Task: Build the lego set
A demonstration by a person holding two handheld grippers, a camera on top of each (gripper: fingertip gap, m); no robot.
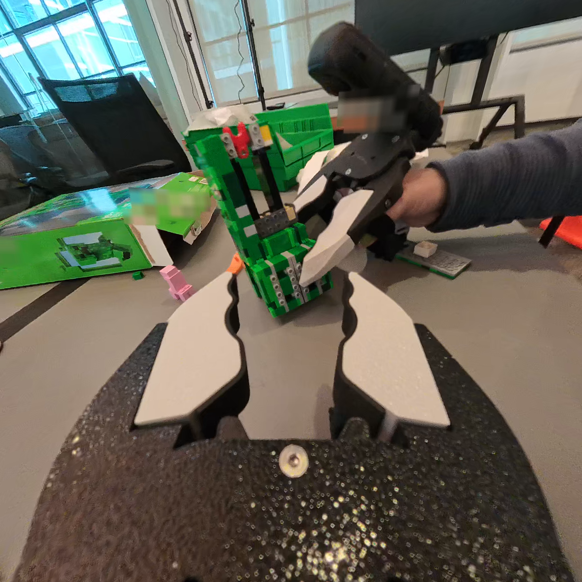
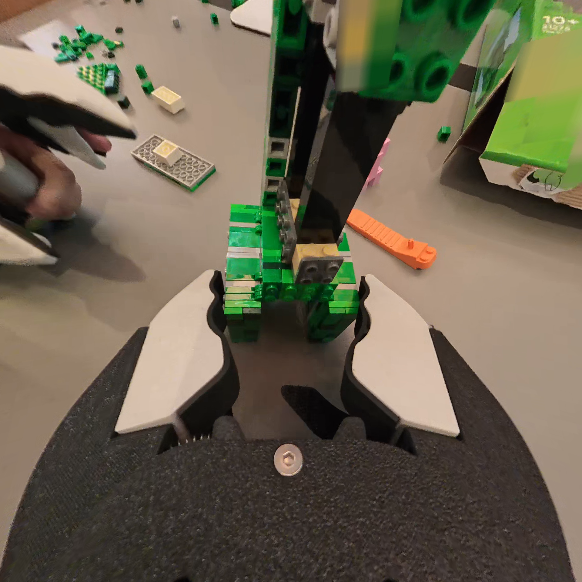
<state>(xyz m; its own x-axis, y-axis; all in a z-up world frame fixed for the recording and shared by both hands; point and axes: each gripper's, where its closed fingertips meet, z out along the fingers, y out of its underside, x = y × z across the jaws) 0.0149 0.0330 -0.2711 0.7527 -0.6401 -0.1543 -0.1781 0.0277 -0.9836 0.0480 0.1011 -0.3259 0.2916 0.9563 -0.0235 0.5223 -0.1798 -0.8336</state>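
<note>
A tall green brick model [image 1: 277, 239] with black beams stands on the grey table [image 1: 472, 330]. My left gripper [image 1: 290, 277] is open and empty, with its tips just short of the model's base. My right gripper [image 2: 288, 280] is open and straddles the model's base [image 2: 252, 252]. Its pads sit close against both sides, with no squeeze visible. In the left wrist view one right finger [image 1: 330, 239] lies across the front of the base and the other is behind it. A hand [image 1: 419, 198] holds that gripper. The left gripper's fingers [image 2: 78, 104] show blurred at the left of the right wrist view.
An open green box [image 1: 78, 239] lies to the left. A pink brick figure [image 1: 176, 282] and an orange brick separator [image 2: 393, 242] lie near the model. A grey plate with a cream brick [image 2: 176, 163], another cream brick [image 2: 168, 99] and loose green bricks [image 2: 88, 47] lie nearby. A green bin [image 1: 302, 141] stands behind.
</note>
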